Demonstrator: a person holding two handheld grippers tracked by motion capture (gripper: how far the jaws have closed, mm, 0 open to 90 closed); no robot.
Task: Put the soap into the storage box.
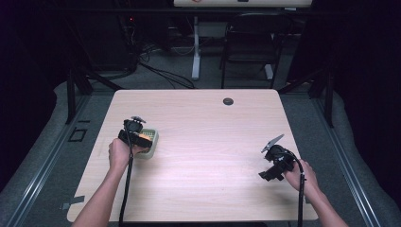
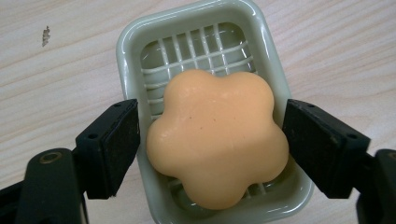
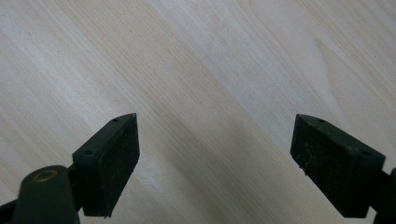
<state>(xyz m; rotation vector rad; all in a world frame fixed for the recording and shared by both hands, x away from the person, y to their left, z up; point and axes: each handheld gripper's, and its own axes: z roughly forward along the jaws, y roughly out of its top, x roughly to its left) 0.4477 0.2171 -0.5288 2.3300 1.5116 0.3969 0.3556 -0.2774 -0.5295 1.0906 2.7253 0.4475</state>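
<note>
An orange flower-shaped soap [image 2: 217, 137] lies in a pale green soap dish [image 2: 126, 51] with a white grid floor, on the left part of the wooden table [image 1: 213, 137]. My left gripper [image 2: 212, 109] points down over the dish, one black pad on each side of the soap. A thin gap shows at the left pad, so the jaws stand open around the soap. From above, the soap [image 1: 142, 139] and dish [image 1: 152, 142] sit under the left gripper [image 1: 142, 135]. My right gripper [image 1: 265, 163] rests at the table's right, open over bare wood [image 3: 215, 119].
A dark round grommet [image 1: 228, 101] sits near the table's far edge. Beyond the table stand a black chair [image 1: 250, 38] and a white desk leg [image 1: 195, 47], with cables on the floor. Bare wood lies between the two hands.
</note>
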